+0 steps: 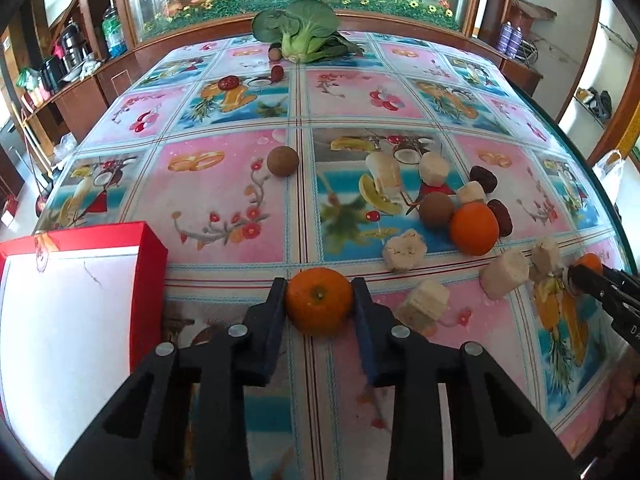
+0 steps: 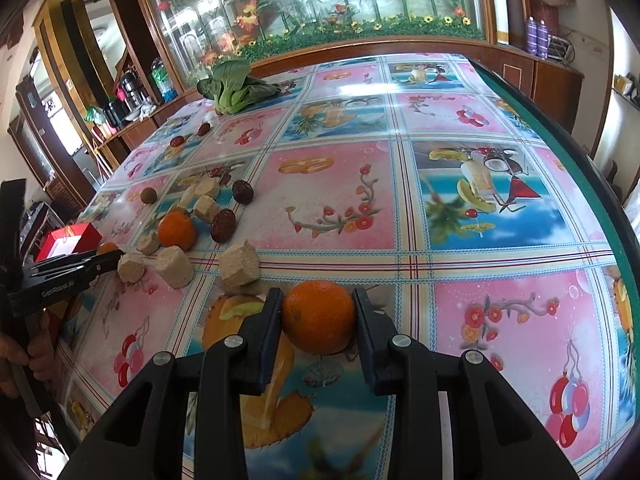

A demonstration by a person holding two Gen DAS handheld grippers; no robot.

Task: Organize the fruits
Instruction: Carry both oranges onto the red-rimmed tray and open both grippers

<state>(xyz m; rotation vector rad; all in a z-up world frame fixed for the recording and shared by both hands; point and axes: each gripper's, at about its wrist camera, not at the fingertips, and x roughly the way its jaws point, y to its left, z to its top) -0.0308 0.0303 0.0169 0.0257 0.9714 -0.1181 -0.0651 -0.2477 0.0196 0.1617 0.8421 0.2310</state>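
At my far left a red box (image 1: 80, 280) sits on the tabletop (image 1: 224, 184), its pale inside facing up. Just right of it, my left jaws (image 1: 319, 300) pinch an orange (image 1: 319, 307) between their pads, one pad on each side of the fruit, which rests on the patterned cloth. Beyond it a brown fruit (image 1: 283, 161) lies alone. Further right comes a loose cluster: pale chunks (image 1: 403, 255), a second orange (image 1: 474, 228) touching another brown fruit (image 1: 436, 209), and dark red dates (image 1: 483, 179) behind them. At the tabletop's far edge lies a leafy green (image 1: 300, 32).

To the right of the cluster, my right jaws (image 2: 318, 316) also pinch an orange (image 2: 319, 317), pads pressed against both its sides, the fruit low against the tabletop. A pale chunk (image 2: 239, 267) lies just left of and beyond that grip. The rest of the tabletop to my right carries only the printed cloth, with the green rim (image 2: 560, 160) curving along its edge.
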